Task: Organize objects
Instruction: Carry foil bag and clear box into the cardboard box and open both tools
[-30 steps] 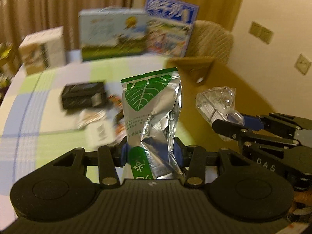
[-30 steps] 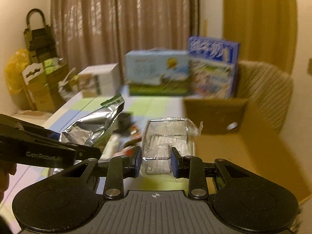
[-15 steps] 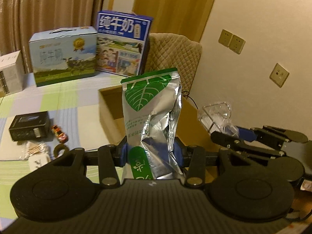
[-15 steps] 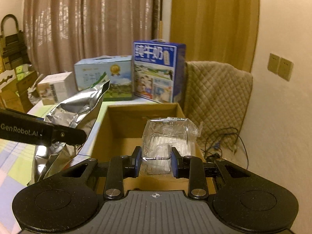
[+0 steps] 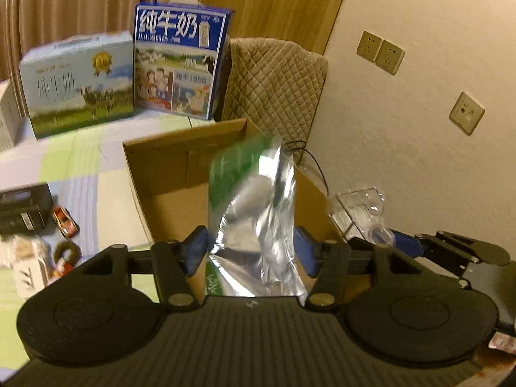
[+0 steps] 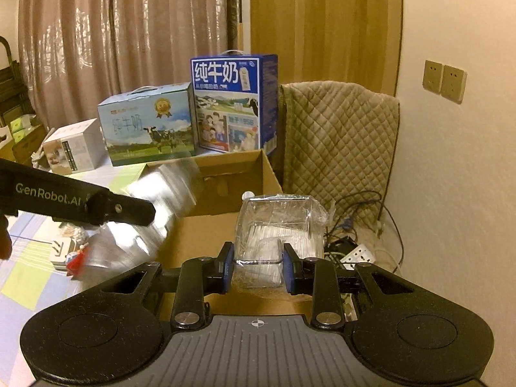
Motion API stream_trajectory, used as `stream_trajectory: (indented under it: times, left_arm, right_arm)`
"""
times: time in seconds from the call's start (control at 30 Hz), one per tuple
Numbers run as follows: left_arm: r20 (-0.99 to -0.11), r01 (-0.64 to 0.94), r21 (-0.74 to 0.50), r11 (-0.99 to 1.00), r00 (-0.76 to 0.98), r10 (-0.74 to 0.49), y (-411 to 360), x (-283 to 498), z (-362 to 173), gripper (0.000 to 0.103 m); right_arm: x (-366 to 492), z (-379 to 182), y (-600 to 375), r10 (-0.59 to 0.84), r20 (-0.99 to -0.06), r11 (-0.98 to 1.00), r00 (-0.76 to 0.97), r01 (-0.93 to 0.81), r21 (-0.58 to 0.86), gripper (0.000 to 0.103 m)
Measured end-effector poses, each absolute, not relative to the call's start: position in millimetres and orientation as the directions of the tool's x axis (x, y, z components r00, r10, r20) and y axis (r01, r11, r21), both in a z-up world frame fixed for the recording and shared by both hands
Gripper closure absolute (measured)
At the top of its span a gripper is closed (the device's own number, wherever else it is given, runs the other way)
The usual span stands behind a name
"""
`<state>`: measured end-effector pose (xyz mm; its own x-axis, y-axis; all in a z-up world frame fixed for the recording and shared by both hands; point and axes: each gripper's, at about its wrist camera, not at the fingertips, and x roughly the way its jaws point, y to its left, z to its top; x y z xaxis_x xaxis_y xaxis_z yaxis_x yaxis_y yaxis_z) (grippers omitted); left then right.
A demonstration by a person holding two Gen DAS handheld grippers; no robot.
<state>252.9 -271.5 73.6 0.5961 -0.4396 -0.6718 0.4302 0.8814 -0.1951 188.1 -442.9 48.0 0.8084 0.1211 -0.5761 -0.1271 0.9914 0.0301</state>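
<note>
On the left side of the table, small things lay loose: a black box (image 5: 24, 208), a toy car (image 5: 65, 217) and a white plug (image 6: 61, 253). Next to them stood the open cardboard box (image 5: 167, 180), and above it the left gripper (image 5: 251, 250) had just been opening its jaws; the foil pouch (image 5: 254, 213) was between them, blurred, and seemed to be slipping free into the box. To do this step well, the pouch should fall clear of the near wall before the hand moves away. Further right, the right gripper (image 6: 257, 266) was closed narrow on the clear plastic pack (image 6: 277, 225), which hung over the near right corner of the box; it should go more toward the middle before release. The right wrist view showed the cables and power strip (image 6: 358, 256) on the floor beside the chair, which the left view mostly hid. The left view alone showed the toy car.
</note>
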Motion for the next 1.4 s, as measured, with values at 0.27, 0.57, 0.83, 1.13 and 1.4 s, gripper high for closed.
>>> stream_trajectory:
  times: [0.27,0.57,0.83,1.13,1.4]
  left_arm:
    - [-0.674,0.413,-0.166,0.895,0.616,-0.409,-254.8,249.2,74.5,0.05]
    - [-0.679,0.395,-0.159,0.905,0.622,-0.391,-237.7,242.5,72.9,0.05]
    - [-0.675,0.384,-0.163,0.909,0.629,-0.386,-229.6,242.0,73.4,0.049]
    - [-0.678,0.377,-0.147,0.915,0.635,-0.371,-214.6,233.7,72.4,0.044]
    - [-0.664,0.35,-0.13,0.928,0.665,-0.343,-181.8,215.2,84.0,0.039]
  right_arm:
    - [187.3,50.4,-436.3,0.141,-0.574,0.989,0.806,-0.141,0.045,0.076]
    - [189.1,56.7,-425.1,0.163,-0.561,0.986,0.812,-0.16,0.054,0.076]
    - [193.5,57.3,-432.0,0.225,-0.506,0.974,0.833,-0.181,0.134,0.044]
    - [178.6,67.7,-430.2,0.206,-0.501,0.978,0.84,-0.172,0.114,0.031]
    - [160.8,90.2,-407.0,0.222,-0.477,0.975,0.85,-0.202,0.093,0.031]
